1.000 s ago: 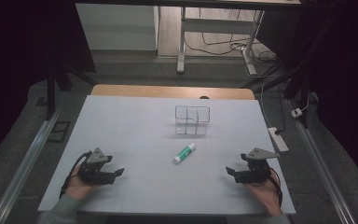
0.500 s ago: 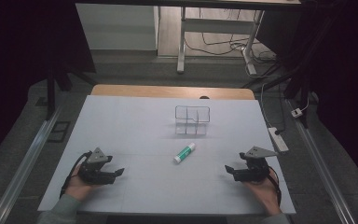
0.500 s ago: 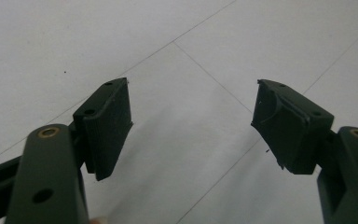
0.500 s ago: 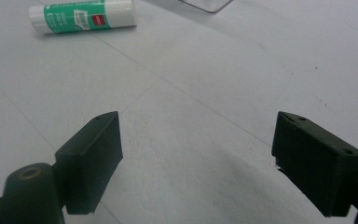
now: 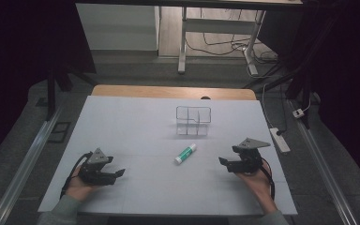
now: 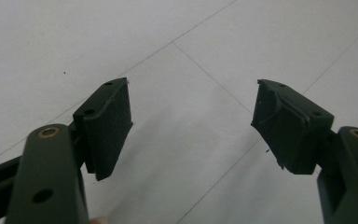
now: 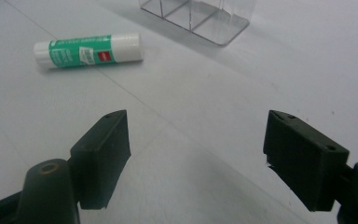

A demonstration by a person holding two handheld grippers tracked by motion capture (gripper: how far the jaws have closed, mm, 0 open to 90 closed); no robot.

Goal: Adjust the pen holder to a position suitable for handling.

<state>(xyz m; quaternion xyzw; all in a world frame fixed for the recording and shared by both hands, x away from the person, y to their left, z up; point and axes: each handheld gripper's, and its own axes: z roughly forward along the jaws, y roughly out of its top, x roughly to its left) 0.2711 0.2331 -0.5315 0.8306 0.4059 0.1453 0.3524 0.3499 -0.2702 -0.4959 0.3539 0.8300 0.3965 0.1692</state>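
From the high view I see a glue stick [image 5: 185, 153] lying on the white table [image 5: 136, 136], near a clear divided organizer [image 5: 193, 121]. My left gripper [image 6: 191, 126] has its jaws spread over bare tabletop. My right gripper [image 7: 196, 154] is likewise spread, the stick's green label print too small to read.

white table [image 5: 136, 136] | glue stick [image 5: 185, 153] lying mid | clear divided box [image 5: 193, 121] behind
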